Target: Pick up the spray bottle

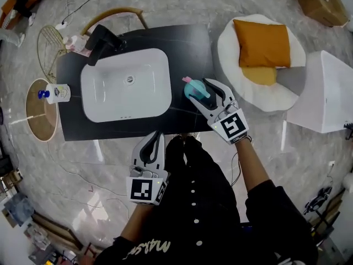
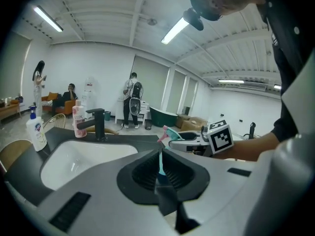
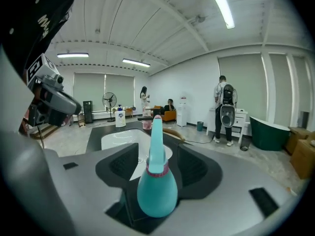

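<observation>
A teal spray bottle (image 1: 194, 89) with a pink nozzle stands on the black counter (image 1: 187, 37), right of the white sink (image 1: 124, 84). My right gripper (image 1: 199, 91) is open, one finger on each side of the bottle. In the right gripper view the bottle (image 3: 156, 181) fills the gap of the right gripper (image 3: 156, 149), its neck apart from both pads (image 3: 123, 163). My left gripper (image 1: 156, 136) hangs shut and empty off the counter's front edge. In the left gripper view the left gripper (image 2: 160, 154) points toward the bottle (image 2: 167, 132).
A black faucet (image 1: 102, 40) and a pink bottle (image 1: 74, 42) stand behind the sink. A white pump bottle (image 1: 55, 93) sits on a round side table (image 1: 38, 120) at the left. At the right are a white armchair (image 1: 263, 93) with an orange cushion and a white block (image 1: 331, 93).
</observation>
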### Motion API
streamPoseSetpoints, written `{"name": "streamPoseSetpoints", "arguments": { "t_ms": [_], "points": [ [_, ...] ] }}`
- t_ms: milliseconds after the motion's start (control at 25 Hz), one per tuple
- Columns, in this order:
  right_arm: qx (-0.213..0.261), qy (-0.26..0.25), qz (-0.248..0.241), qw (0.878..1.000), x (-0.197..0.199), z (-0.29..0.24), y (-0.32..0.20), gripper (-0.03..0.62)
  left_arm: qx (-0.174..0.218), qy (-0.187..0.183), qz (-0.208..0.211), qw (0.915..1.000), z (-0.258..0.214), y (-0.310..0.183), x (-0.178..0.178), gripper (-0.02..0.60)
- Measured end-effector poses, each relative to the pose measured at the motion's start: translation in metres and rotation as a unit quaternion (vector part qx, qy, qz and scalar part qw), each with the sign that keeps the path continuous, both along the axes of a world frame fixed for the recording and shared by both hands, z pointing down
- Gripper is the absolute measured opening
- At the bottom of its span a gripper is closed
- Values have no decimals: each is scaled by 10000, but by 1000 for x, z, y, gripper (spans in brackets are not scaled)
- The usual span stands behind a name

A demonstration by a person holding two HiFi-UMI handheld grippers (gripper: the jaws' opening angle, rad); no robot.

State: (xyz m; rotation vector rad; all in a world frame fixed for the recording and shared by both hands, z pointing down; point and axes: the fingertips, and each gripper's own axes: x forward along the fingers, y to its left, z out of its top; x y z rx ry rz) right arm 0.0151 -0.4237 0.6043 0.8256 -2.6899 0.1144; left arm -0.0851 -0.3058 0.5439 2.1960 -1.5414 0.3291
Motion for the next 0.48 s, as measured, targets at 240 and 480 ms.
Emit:
{"name": "streamPoseSetpoints", "arguments": {
  "t_ms": [240, 480],
  "points": [
    [125, -44, -168, 9998, -19, 19, -12, 167, -279, -39, -213, 9994, 24, 7, -8, 28],
    [144, -123, -71, 9998, -18, 20, -19, 137, -283, -98, -345, 9990, 25, 7, -16, 28]
  ]
}}
